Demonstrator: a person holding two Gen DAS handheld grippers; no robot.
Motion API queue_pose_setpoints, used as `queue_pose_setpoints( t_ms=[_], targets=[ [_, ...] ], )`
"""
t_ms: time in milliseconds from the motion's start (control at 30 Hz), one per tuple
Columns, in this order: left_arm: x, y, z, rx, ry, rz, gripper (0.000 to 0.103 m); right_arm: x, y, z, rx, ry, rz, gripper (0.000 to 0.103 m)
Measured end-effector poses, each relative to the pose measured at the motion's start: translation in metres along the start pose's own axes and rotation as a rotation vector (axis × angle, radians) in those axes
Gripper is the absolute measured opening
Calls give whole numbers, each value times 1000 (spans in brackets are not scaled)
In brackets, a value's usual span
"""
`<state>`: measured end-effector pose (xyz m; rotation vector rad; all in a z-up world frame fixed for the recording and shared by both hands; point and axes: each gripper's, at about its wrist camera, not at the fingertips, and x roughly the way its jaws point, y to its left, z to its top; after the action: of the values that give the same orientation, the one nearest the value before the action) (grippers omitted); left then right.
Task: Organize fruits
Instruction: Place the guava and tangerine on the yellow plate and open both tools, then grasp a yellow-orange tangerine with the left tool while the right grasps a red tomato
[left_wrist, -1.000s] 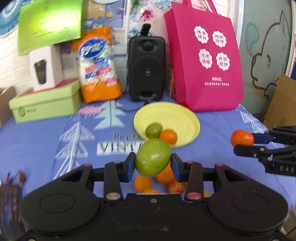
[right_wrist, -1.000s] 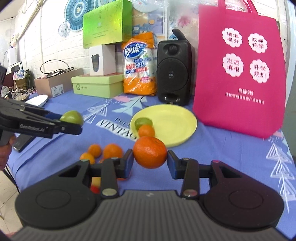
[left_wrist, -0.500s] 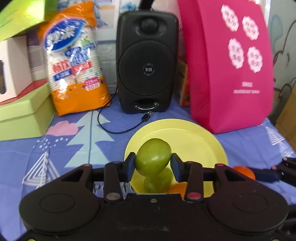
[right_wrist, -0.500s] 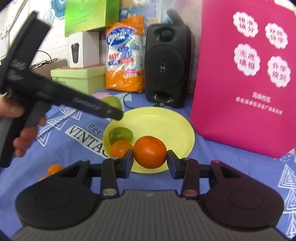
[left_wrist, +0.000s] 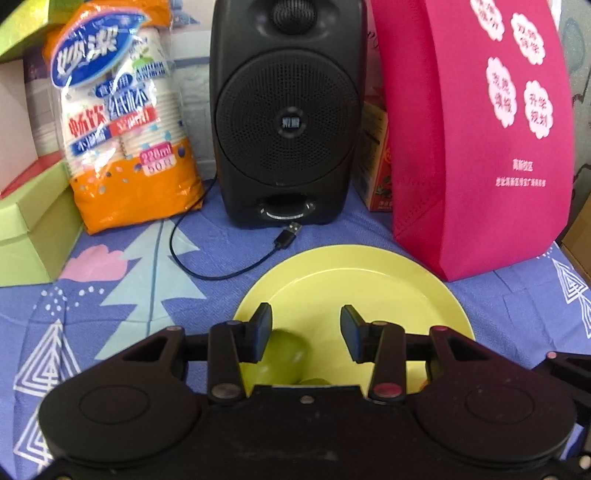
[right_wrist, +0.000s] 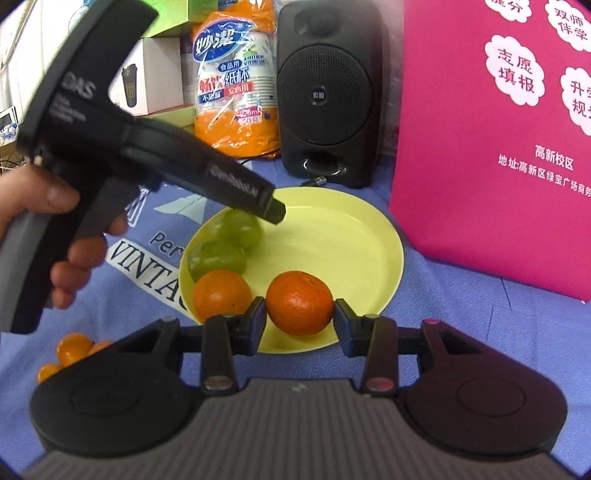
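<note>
Left claw (left_wrist: 306, 325): fingers apart, nothing between the pads, only bare plate showing through the gap. It points down over the near left part of a yellow round plastic plate (left_wrist: 351, 280). A smooth green round fruit (left_wrist: 284, 354) lies on the plate just under and behind the claw's left finger. In the right wrist view the claw's tip sits right at the top of that fruit; whether it touches cannot be told. A person's left hand (right_wrist: 55, 236) wraps the black handle.

Right claw (right_wrist: 300, 312): clamped on a dimpled orange mandarin (right_wrist: 299, 302), one pad on each flank. The mandarin hangs over the plate's near rim.

On the plate, left of the right claw:
- a second green fruit (right_wrist: 216, 258), touching the first
- a second orange fruit (right_wrist: 221, 295), touching that green one and just beside the claw's left finger

Off the plate, far left of the right claw: a few small orange fruits (right_wrist: 74, 347) on the blue-violet printed tablecloth (left_wrist: 155, 288).

Beyond the plate, ahead of the left claw:
- black speaker box (left_wrist: 288, 122), upright, its loose black USB cable (left_wrist: 290, 232) lying on the cloth
- magenta fabric tote bag (left_wrist: 480, 147) to the right, standing at the plate's far edge
- orange-and-clear pack of paper cups (left_wrist: 125, 122) to the left
</note>
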<state>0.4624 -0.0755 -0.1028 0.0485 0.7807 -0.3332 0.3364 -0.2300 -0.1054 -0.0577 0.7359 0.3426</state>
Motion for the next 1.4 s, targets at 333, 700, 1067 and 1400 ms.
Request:
queue_pose_setpoints(
  t_ms=[333,700,1067,1400],
  targets=[
    [-85,7,-28,15,-92,1,59,-47,1,-3,10,-81,-24,57],
    [-186,12,-106,4,-166,95,90,-126,24,-35,29,-160,-7,98],
    [-213,8,-192,-8,-91,75,90,-154,79,-87,-95,-101,119,98],
    [-205,8,-212,-13,-64,64,86,-153,102,-104,-153,-45,153,98]
  ],
)
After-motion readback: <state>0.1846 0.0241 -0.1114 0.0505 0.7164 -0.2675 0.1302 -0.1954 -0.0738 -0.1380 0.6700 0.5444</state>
